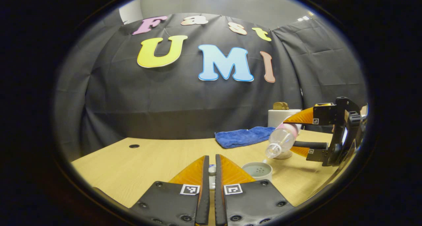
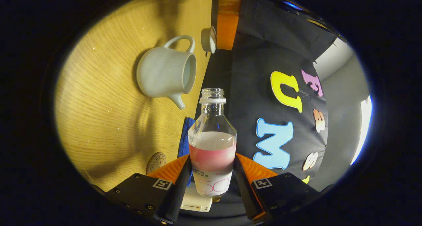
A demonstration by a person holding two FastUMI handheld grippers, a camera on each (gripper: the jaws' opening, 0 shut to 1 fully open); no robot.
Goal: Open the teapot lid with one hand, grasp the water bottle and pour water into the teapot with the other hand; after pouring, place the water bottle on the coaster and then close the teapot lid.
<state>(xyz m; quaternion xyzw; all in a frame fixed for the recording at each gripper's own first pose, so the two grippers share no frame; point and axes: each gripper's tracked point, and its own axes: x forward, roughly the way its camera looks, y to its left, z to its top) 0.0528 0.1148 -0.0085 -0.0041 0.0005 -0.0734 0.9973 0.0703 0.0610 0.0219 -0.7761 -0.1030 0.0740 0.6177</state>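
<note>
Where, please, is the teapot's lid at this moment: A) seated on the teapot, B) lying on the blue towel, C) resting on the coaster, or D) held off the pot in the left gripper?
D: the right gripper view shows the teapot open, with the lid pinched in the left gripper beside it.

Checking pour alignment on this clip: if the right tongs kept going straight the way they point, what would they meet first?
Probably nothing close. The right tongs hold the bottle, whose open mouth aims past the teapot rim toward the black cloth wall; depth is unclear.
</note>
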